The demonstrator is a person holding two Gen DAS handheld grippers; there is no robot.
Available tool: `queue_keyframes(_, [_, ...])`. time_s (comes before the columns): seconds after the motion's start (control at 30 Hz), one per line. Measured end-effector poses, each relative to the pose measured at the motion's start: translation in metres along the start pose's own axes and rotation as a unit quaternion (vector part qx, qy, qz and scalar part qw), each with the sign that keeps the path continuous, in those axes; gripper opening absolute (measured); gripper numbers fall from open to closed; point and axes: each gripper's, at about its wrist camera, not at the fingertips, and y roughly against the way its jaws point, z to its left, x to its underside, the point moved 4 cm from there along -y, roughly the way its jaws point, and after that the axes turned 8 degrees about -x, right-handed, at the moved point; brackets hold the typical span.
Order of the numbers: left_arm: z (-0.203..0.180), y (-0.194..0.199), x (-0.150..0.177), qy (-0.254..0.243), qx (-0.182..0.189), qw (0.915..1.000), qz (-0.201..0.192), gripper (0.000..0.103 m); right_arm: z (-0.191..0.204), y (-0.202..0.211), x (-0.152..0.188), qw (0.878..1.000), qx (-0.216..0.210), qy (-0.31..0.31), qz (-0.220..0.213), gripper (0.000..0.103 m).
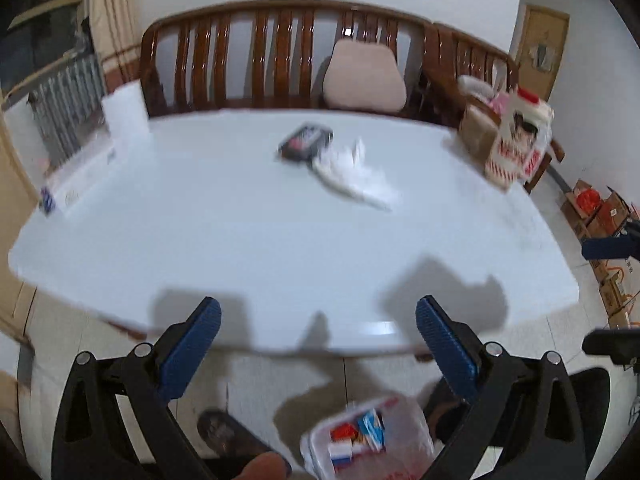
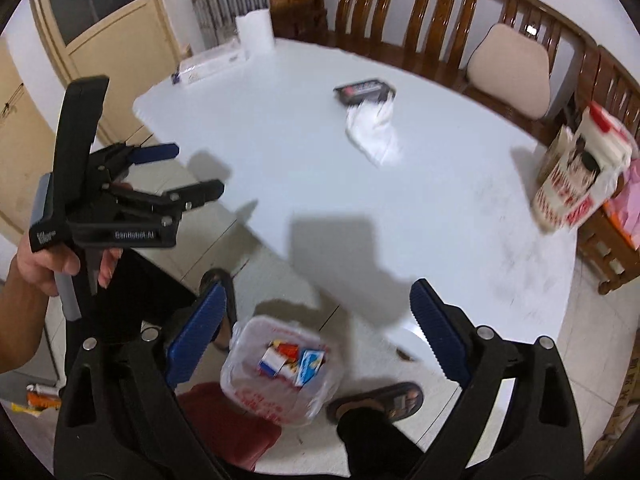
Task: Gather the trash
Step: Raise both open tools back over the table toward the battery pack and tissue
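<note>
A clear plastic-lined trash bin (image 2: 280,368) stands on the floor below the near edge of the white bench (image 2: 440,208). Inside it lie several small cartons: a red, white and blue one, a red one and a blue-and-white one.

On the bench top, remaining trash sits toward the far side: a dark snack wrapper (image 2: 362,90) with a crumpled white tissue (image 2: 374,132) touching its near edge. At the right bench edge stands a red-and-white printed paper bag (image 2: 576,184), just beside a brown cardboard box (image 1: 478,132). At the far left corner lie a flat white box (image 2: 212,65) and an upright roll of white paper (image 2: 256,34).

The left gripper (image 1: 318,316) is released, its blue pads spread wide and holding nothing; it hangs over the near bench edge, above the bin. In the right wrist view it appears at the left, gripped by the person's hand (image 2: 44,264).

The right gripper (image 2: 316,308) is likewise released, jaws wide apart and empty, positioned above the bin and the near bench edge. Neither gripper touches any object.

A wooden slatted bench seat (image 1: 280,52) with a pink cushion (image 1: 364,82) stands behind.
</note>
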Motion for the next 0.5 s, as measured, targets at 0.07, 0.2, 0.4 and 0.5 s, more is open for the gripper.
queue_keyframes(0.07, [0.004, -0.008, -0.015, -0.003, -0.005, 1.0000, -0.004, 0.095, -0.006, -0.002, -0.012, 1.000, 0.009, 0.000, -0.004, 0.093])
queue_keyframes(0.2, [0.011, -0.026, -0.048, -0.006, 0.005, 0.9999, -0.012, 0.095, -0.014, -0.012, -0.035, 1.000, 0.017, 0.003, -0.005, 0.093])
queue_keyframes(0.4, [0.016, -0.057, -0.087, -0.013, 0.007, 0.9998, -0.011, 0.095, -0.026, -0.037, -0.071, 1.000, 0.021, 0.004, -0.002, 0.093])
queue_keyframes(0.5, [0.015, -0.076, -0.102, -0.017, 0.005, 0.9998, -0.008, 0.095, -0.035, -0.049, -0.086, 1.000, 0.022, 0.000, -0.001, 0.093])
